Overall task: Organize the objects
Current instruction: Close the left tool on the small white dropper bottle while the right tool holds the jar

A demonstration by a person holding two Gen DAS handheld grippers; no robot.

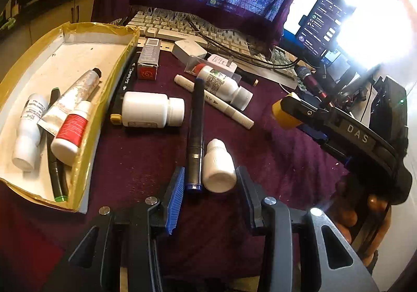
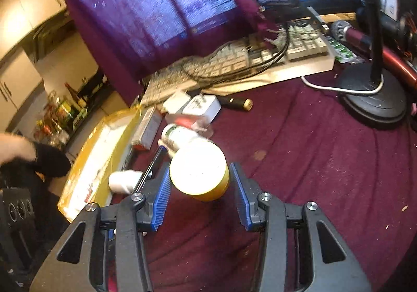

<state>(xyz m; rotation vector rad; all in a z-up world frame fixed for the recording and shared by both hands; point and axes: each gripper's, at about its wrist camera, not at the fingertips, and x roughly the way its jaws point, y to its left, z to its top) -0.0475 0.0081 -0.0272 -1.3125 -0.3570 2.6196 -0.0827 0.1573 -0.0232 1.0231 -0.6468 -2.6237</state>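
Observation:
In the left wrist view my left gripper (image 1: 209,177) is shut on a small white bottle (image 1: 219,166) and a dark blue marker (image 1: 195,130) side by side, over the maroon cloth (image 1: 146,161). To the left lies the yellow-taped cardboard tray (image 1: 78,39), which holds white bottles, a tube and a green-capped marker. My right gripper (image 2: 200,183) is shut on a yellow jar with a white lid (image 2: 198,169), held above the cloth. The left wrist view shows this jar (image 1: 281,117) at the right, in the right gripper (image 1: 290,109).
On the cloth lie a large white bottle (image 1: 151,109), a green-labelled bottle (image 1: 224,86), a white marker (image 1: 213,101), a red-ended box (image 1: 148,60) and a black marker (image 1: 125,86) along the tray. A keyboard (image 1: 182,28), draped monitor, phone and microphone stand (image 2: 372,99) stand behind.

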